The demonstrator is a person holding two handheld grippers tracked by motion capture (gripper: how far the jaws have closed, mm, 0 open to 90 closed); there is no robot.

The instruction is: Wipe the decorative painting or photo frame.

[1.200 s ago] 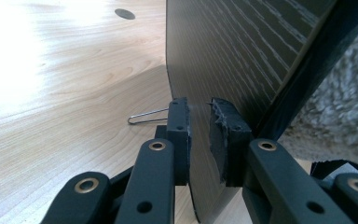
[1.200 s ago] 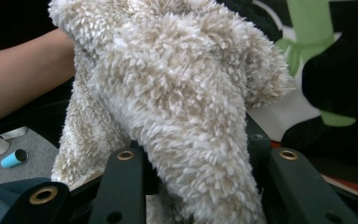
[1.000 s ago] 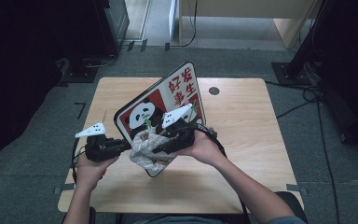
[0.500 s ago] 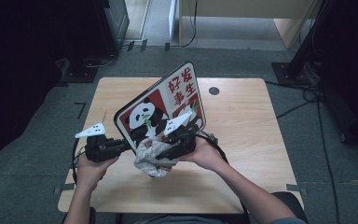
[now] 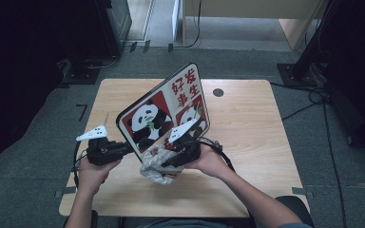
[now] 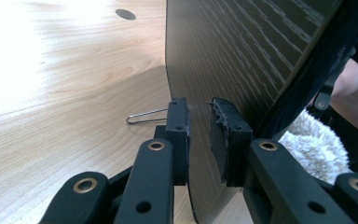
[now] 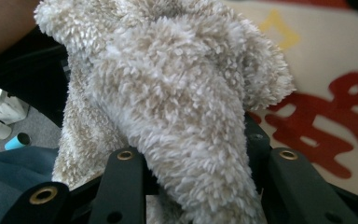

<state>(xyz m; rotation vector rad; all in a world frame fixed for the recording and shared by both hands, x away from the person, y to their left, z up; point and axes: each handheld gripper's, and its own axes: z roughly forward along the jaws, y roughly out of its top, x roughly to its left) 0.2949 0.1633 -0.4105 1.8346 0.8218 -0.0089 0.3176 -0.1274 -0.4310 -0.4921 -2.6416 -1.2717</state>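
From above, your left gripper (image 5: 105, 151) pinches the lower left edge of the panda board (image 5: 164, 114), which stands tilted over the wooden surface (image 5: 247, 142). Your right gripper (image 5: 183, 154) presses a fluffy cloth (image 5: 156, 164) against the board's lower front. The left gripper view adds the board's dark woodgrain back, clamped between the jaws, and a wire clip (image 6: 144, 116) lying on the surface behind. The right gripper view shows the jaws pinching the cream cloth, red characters on the board beyond. Grey carpet (image 5: 38, 133) surrounds the surface, cables (image 5: 313, 99) trailing at right.
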